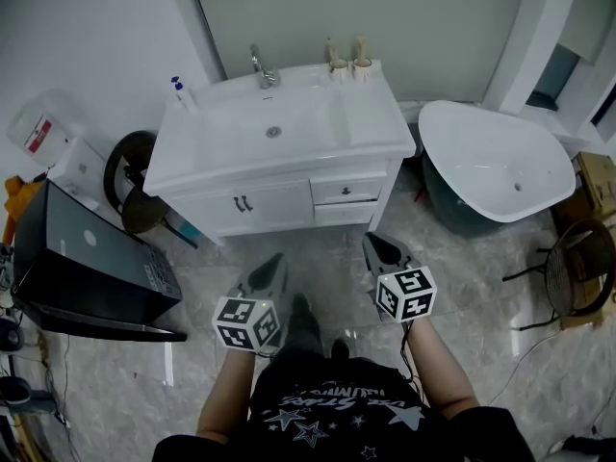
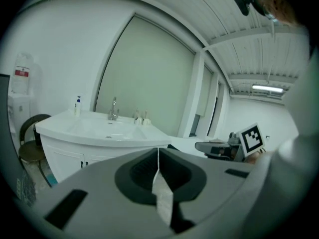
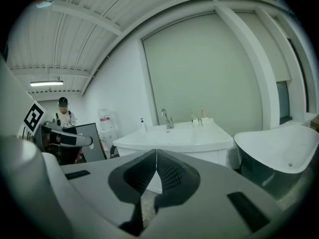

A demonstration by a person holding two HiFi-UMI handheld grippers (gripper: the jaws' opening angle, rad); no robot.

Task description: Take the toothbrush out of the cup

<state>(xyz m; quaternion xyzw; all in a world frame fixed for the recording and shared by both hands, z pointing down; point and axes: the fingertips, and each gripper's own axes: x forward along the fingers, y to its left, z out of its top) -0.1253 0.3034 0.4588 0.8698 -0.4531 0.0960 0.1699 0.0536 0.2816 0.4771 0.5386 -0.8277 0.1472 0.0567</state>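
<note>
At about 9 o'clock from the person, a black cabinet (image 1: 91, 268) stands on the marble floor (image 1: 462, 287). The left gripper (image 1: 277, 260) is held low in front of the person and points to 12 o'clock, toward the white worktop (image 1: 375, 123). In its own view its jaws are pressed together along one thin seam, with nothing between them.

On the worktop a small soap bottle (image 1: 179, 89) stands at the 10 o'clock corner. The basin (image 1: 274, 123) takes up the middle, and the tap (image 1: 262, 67) rises at the basin's 12 o'clock edge. At the worktop's 1 o'clock corner, close to the back wall, the left cup (image 1: 338, 65) and the right cup (image 1: 362, 65) stand just beside each other. Something upright sticks out of each, probably a toothbrush (image 1: 361, 46), though it is too small to be sure.

The right gripper (image 1: 372, 241) is near the left one at much the same height. It also points to 12 o'clock, at the drawers (image 1: 346, 192), well apart from the cups. Its jaws are closed flat against each other and hold nothing. A white bathtub (image 1: 496, 157) sits at 2 o'clock from this gripper
</note>
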